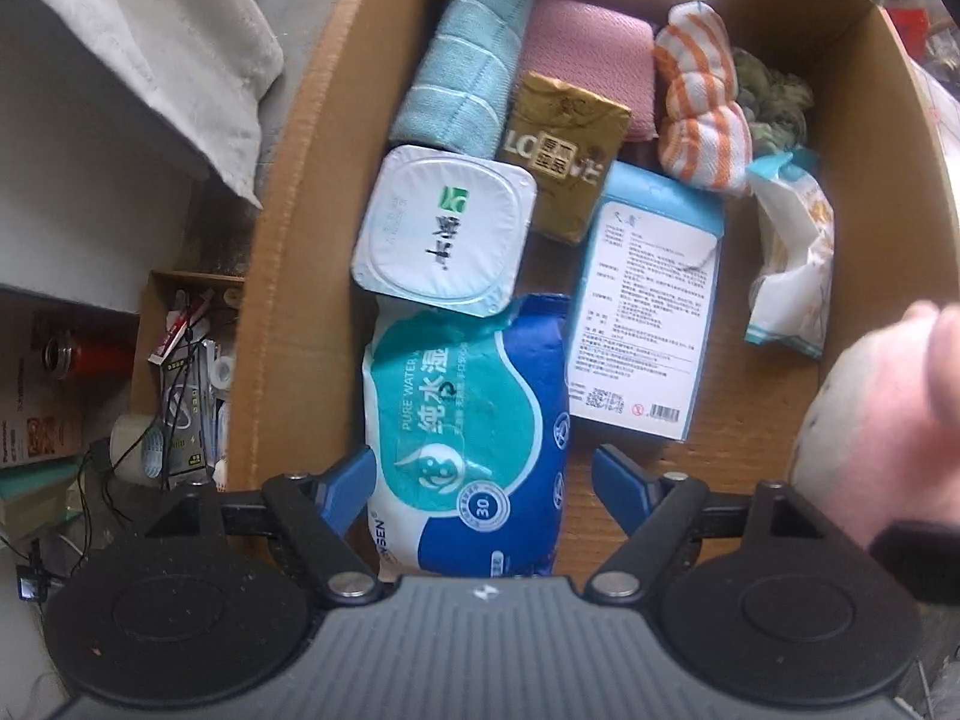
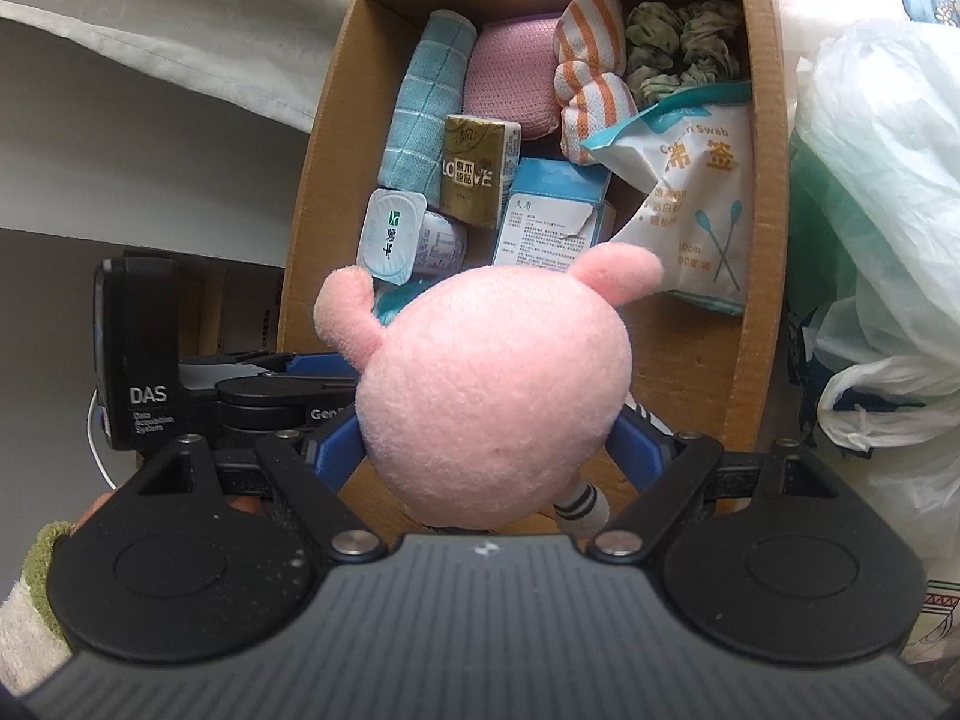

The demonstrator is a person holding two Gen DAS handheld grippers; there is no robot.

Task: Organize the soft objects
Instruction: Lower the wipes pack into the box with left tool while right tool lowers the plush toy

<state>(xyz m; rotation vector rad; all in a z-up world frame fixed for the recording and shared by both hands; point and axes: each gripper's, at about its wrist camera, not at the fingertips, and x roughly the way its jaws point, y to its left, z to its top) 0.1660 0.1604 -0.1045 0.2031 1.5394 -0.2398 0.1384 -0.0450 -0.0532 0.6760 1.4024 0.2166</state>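
Note:
An open cardboard box holds a rolled teal towel, a pink cloth, an orange-striped cloth and a green cloth. A blue wet-wipes pack lies on the box floor between the fingers of my left gripper, which points straight down. Its jaws are open, and the right finger stands clear of the pack. My right gripper is shut on a pink plush toy over the near end of the box. The toy also shows at the right edge of the left view.
Also in the box: a gold tissue pack, a foil-lidded cup, a light blue carton and a cotton swab bag. Plastic bags crowd the box's right side. A small box of clutter sits left.

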